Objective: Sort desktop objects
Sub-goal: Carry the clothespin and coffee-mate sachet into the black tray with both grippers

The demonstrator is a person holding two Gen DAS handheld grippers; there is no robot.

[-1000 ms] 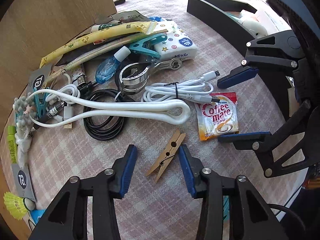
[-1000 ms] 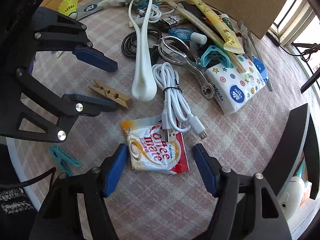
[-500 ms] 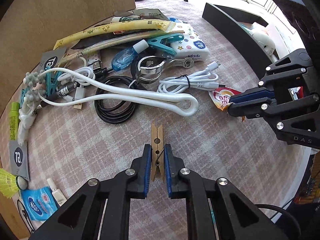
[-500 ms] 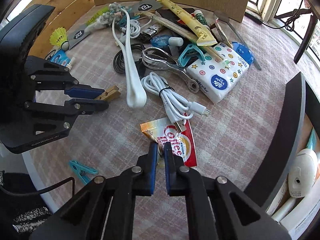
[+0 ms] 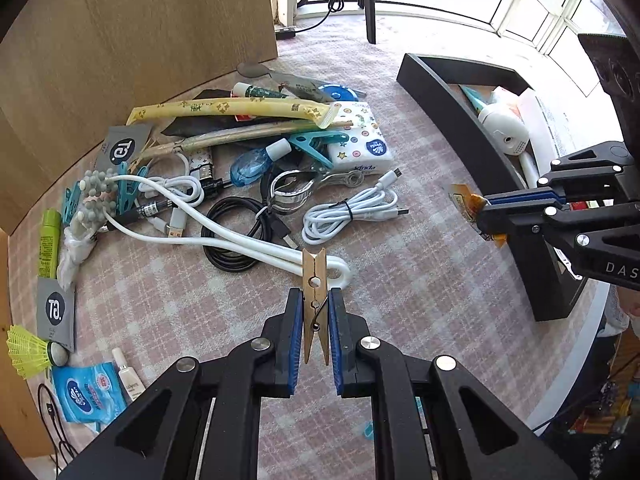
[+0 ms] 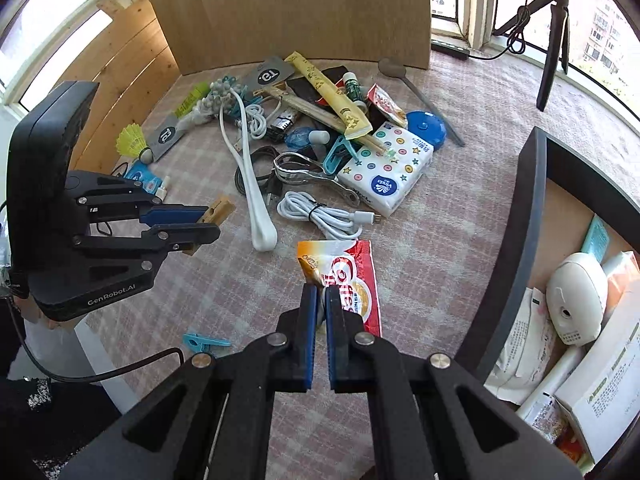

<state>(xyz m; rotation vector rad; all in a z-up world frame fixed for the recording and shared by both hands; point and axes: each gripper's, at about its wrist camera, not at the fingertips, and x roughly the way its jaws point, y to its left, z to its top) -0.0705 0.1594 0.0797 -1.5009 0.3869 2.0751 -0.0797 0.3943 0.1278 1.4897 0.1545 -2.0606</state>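
Right now your left tongs (image 5: 316,322) pinch the wooden clothespin (image 5: 315,296); your right tongs (image 6: 320,312) clamp the red-and-orange coffee creamer sachet (image 6: 352,276) by one edge above the bench (image 6: 460,216), so it may slip.

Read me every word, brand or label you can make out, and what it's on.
"GenRobot.AI": left gripper body.
"DAS", cut off: right gripper body.
"offe", partly hidden: red sachet.
"Vinda": tissue pack.
"T9.": grey card.
Box labels: too small.
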